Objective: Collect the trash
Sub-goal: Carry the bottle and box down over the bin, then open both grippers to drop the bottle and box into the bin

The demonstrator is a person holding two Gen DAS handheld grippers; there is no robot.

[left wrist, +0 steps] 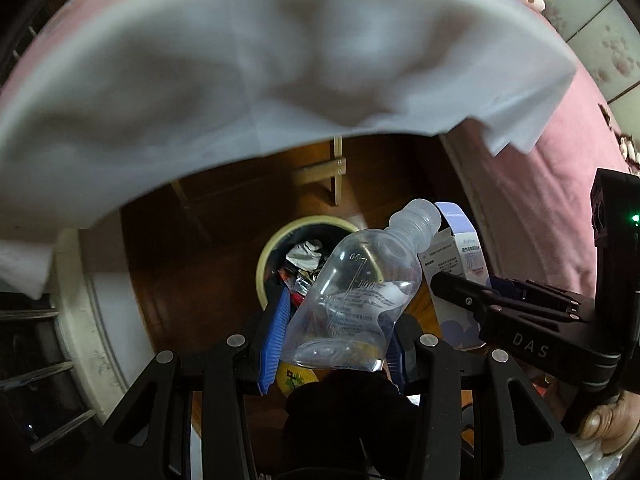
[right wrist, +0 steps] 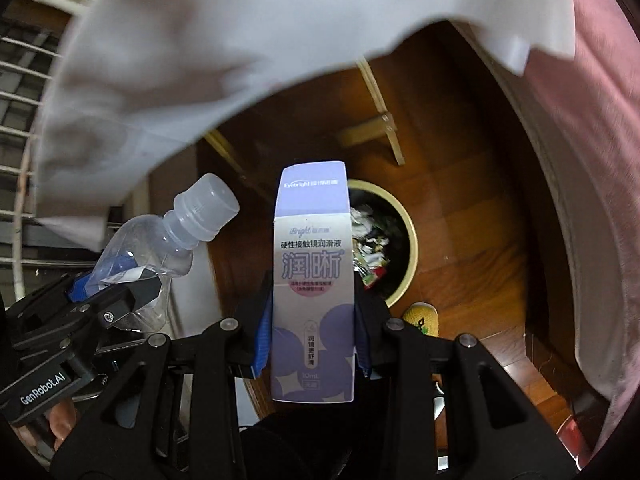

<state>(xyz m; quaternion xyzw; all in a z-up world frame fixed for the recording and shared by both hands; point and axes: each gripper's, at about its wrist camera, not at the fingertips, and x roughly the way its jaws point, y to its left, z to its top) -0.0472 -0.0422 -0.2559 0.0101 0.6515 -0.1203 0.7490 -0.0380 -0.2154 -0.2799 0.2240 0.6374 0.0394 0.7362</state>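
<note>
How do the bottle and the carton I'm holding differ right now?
The bottle is clear, rounded plastic, tilted, in the left tool. The carton is opaque, flat-sided, printed lilac and white, upright, in the right tool. Both are held over the floor near the trash bin.

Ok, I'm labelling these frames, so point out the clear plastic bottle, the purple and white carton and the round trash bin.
clear plastic bottle (left wrist: 352, 300), left wrist view, on its printed body.
purple and white carton (right wrist: 312, 280), right wrist view, on its front panel.
round trash bin (right wrist: 412, 240), right wrist view, on its pale rim.
</note>
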